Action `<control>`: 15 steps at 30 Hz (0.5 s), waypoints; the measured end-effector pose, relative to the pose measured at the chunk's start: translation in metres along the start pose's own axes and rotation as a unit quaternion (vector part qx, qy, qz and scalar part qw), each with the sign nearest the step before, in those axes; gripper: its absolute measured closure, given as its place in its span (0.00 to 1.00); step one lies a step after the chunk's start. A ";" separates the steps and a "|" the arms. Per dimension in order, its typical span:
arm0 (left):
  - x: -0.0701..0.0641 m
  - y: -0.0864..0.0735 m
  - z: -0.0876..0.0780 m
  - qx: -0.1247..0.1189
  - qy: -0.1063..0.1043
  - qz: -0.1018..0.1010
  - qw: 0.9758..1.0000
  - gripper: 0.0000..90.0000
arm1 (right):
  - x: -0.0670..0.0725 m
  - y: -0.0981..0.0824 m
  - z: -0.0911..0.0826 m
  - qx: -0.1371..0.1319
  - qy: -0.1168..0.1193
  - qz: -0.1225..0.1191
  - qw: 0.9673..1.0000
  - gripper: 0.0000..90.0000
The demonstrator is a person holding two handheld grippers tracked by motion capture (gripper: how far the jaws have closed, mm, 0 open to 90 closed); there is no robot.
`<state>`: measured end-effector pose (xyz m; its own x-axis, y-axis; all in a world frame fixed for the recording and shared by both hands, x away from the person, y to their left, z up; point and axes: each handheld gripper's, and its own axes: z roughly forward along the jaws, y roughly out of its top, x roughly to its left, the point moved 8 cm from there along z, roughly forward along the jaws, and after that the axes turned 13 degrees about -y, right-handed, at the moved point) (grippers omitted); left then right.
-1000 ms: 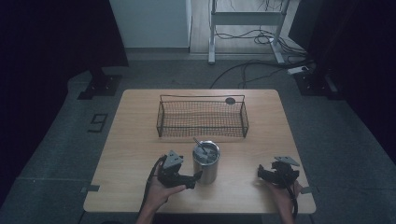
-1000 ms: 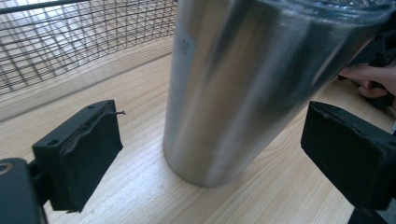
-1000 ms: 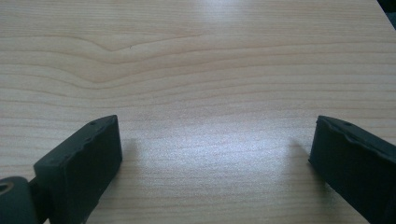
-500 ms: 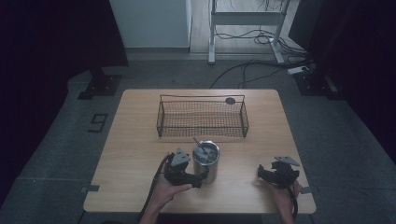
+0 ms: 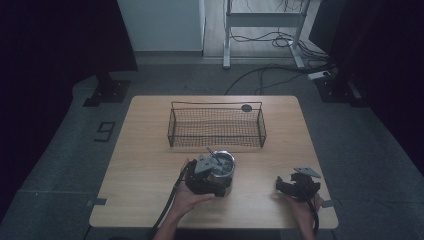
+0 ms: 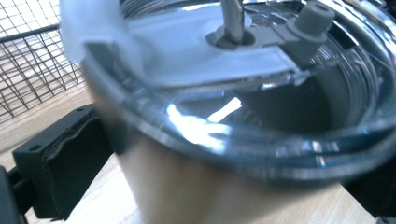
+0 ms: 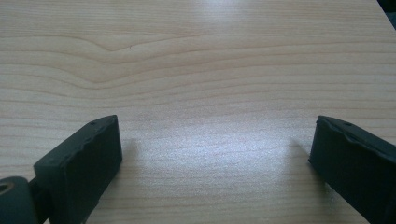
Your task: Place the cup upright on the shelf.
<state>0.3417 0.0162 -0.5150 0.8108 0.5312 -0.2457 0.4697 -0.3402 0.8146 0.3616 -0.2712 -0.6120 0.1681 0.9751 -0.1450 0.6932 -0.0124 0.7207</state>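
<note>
Low in the frame, the left tongs (image 5: 216, 181) sit around the metal cup (image 5: 221, 170), whether clamped I cannot tell; the right tongs (image 5: 290, 187), lower right, gape apart over bare surface (image 5: 145, 150). The cup stands upright at lower centre, mouth up, long axis vertical. Beyond it lies the wire basket (image 5: 217, 125).

Bare worktop (image 5: 145, 165) lies open left and right of the metal cup (image 5: 222, 170). Just behind it the wire basket (image 5: 217, 125) blocks the way forward. The right gripper (image 5: 287, 186) has 2 fingers (image 7: 79, 163) wide apart over bare wood.
</note>
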 end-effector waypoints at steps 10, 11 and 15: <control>0.002 0.006 0.013 -0.001 0.011 0.007 1.000 0.00 | 0.000 0.000 0.000 0.000 0.000 0.000 1.000 0.02; 0.003 0.007 0.016 -0.002 0.014 0.010 1.000 0.00 | 0.000 0.000 0.000 0.000 0.000 0.000 1.000 0.02; 0.002 0.010 0.018 -0.008 0.016 0.015 1.000 0.00 | 0.000 0.000 0.000 0.000 0.000 0.000 1.000 0.02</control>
<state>0.3544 0.0003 -0.5173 0.8132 0.5449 -0.2044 0.4390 -0.3438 0.8301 0.3616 -0.2711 -0.6120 0.1680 0.9751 -0.1449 0.6932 -0.0124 0.7207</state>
